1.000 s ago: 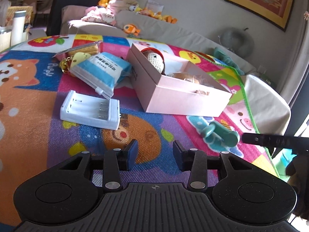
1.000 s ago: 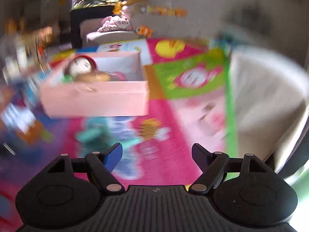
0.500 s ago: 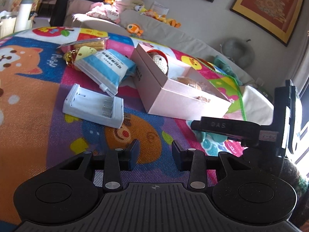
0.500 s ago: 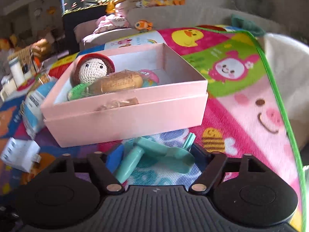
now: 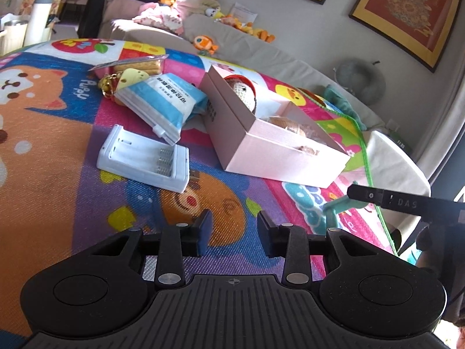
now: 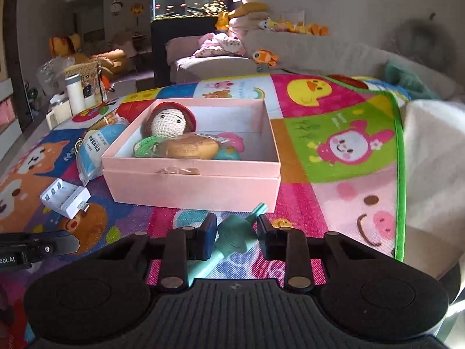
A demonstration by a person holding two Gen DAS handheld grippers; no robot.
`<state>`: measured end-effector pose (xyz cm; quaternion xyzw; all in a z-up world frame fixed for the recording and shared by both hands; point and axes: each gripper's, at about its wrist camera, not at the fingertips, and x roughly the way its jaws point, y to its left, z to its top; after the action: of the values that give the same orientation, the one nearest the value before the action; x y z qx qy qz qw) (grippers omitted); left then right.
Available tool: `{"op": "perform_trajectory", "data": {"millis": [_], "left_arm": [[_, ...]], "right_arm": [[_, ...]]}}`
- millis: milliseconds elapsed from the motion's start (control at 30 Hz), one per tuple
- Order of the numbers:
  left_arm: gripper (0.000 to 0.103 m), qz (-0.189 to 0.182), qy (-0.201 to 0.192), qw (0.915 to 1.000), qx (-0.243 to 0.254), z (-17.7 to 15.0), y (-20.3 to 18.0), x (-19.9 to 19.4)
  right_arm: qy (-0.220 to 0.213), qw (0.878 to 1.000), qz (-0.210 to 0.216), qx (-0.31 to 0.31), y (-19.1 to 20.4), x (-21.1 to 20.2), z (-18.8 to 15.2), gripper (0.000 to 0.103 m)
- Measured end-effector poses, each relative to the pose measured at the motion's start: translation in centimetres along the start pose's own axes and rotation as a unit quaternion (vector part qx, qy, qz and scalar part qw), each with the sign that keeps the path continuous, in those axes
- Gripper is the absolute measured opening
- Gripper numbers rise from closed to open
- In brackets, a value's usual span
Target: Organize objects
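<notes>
The left gripper [image 5: 234, 229] is being held low with its jaws parted. The right gripper [image 6: 237, 232] is being positioned low, its jaws parted.

Teal toy [image 6: 235, 237] tail hidden beneath right claw [image 6: 237, 237] body.
</notes>
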<state>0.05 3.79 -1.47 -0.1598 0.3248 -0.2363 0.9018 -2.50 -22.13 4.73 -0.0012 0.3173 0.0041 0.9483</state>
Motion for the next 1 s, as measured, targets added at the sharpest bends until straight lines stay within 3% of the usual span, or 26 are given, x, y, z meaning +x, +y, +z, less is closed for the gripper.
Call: {"op": "perform_trajectory", "data": {"millis": [167, 300, 467, 600, 633, 667, 767, 800, 867, 1000], "left_arm": [[0.037, 0.006, 0.002, 0.9999, 0.009, 0.0, -0.3, 0.0], [0.036, 0.007, 0.021, 0.9993, 0.03, 0.1, -1.2, -0.2], [0.036, 0.005, 0.033, 0.9976, 0.061, 0.9, -3.0, -1.0], [0.036, 0.012, 0.014, 0.9963, 0.084, 1.6, -4.0, -1.6], [0.036, 0.023, 0.012, 0.9961, 0.085, 1.8, -4.0, -1.7], [0.036, 0.034, 0.011, 0.9959, 0.083, 1.9, -3.9, -1.8], [0.036, 0.062, 0.007, 0.9947, 0.082, 1.9, -3.0, -2.7], [0.036, 0.069, 0.007, 0.9943, 0.081, 1.9, -2.5, -3.1], [0.036, 0.087, 0.011, 0.9932, 0.076, 2.1, -1.2, -3.2], [0.036, 0.118, 0.003, 0.9917, 0.051, 4.0, 1.2, -3.4]], "right_arm": [[-0.015, 1.0, -0.007, 0.007, -0.4, 0.7, -0.9, 0.029], [-0.042, 0.999, -0.001, -0.01, -0.1, -1.2, 0.3, 0.029], [-0.118, 0.992, -0.009, -0.045, 0.2, -4.0, 4.5, 0.029], [-0.197, 0.977, -0.035, -0.069, 1.2, -2.2, 9.5, 0.03], [-0.205, 0.977, -0.025, -0.061, 1.2, -1.3, 10.9, 0.035], [-0.204, 0.978, -0.007, -0.049, 0.9, -0.3, 12.1, 0.048], [-0.181, 0.983, 0.003, -0.002, 0.0, 1.7, 13.8, 0.055], [-0.174, 0.985, 0.011, 0.007, -0.4, 1.8, 13.5, 0.057], [-0.164, 0.986, 0.018, 0.026, -1.1, 1.6, 12.0, 0.077], [-0.134, 0.991, 0.023, 0.013, -1.3, 0.9, 7.6, 0.083]]}}
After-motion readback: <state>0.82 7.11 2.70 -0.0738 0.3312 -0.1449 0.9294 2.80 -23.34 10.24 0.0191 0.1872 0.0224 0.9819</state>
